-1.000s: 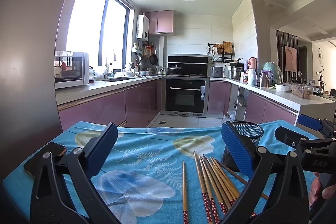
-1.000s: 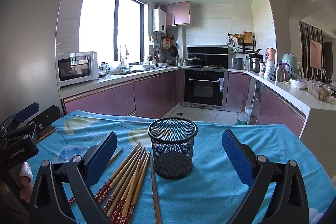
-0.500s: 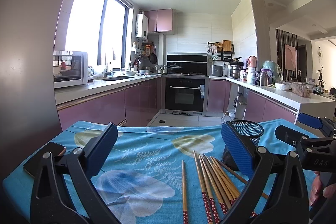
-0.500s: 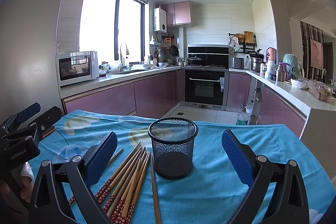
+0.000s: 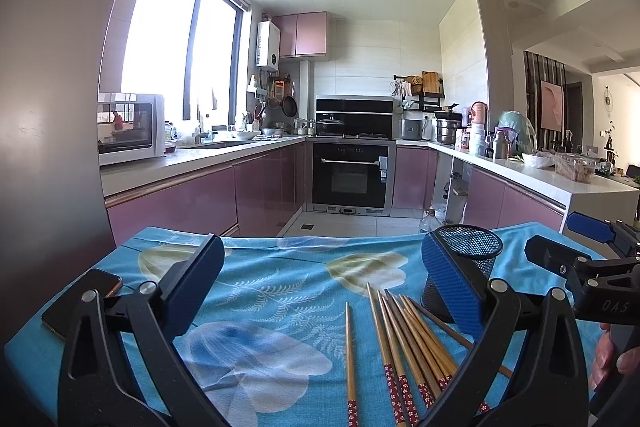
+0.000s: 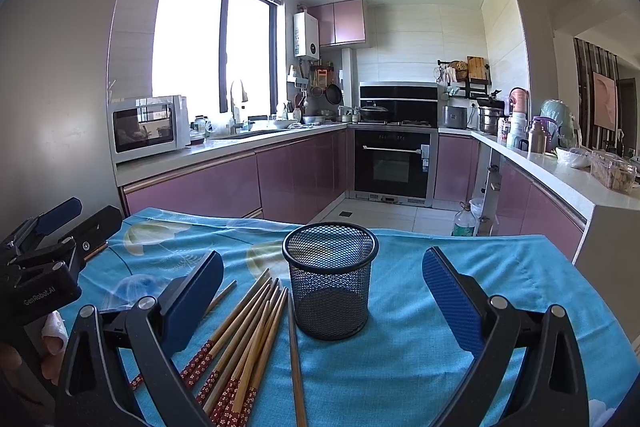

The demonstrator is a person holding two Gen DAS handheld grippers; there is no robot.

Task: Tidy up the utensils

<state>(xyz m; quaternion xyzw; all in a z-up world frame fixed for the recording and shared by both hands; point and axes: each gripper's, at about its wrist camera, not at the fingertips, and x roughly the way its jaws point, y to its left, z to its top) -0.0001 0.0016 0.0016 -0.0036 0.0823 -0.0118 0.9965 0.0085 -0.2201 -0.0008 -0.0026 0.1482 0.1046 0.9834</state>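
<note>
Several bamboo chopsticks (image 5: 404, 343) with red patterned ends lie in a loose bundle on the blue floral tablecloth (image 5: 260, 287), just left of an upright, empty black mesh cup (image 6: 330, 279). My left gripper (image 5: 320, 279) is open above the cloth, and the bundle lies low between its fingers. One chopstick (image 5: 350, 355) lies apart to the left. In the right wrist view my right gripper (image 6: 322, 295) is open with the mesh cup centred between its fingers and the chopsticks (image 6: 240, 343) by its left finger. Each gripper also shows at the edge of the other's view.
A phone (image 5: 82, 301) lies on the cloth's left edge. Beyond the table's far edge lies the kitchen floor, with pink cabinets, an oven (image 6: 392, 167) and cluttered countertops. A hand (image 5: 616, 363) holds the right gripper at the right edge.
</note>
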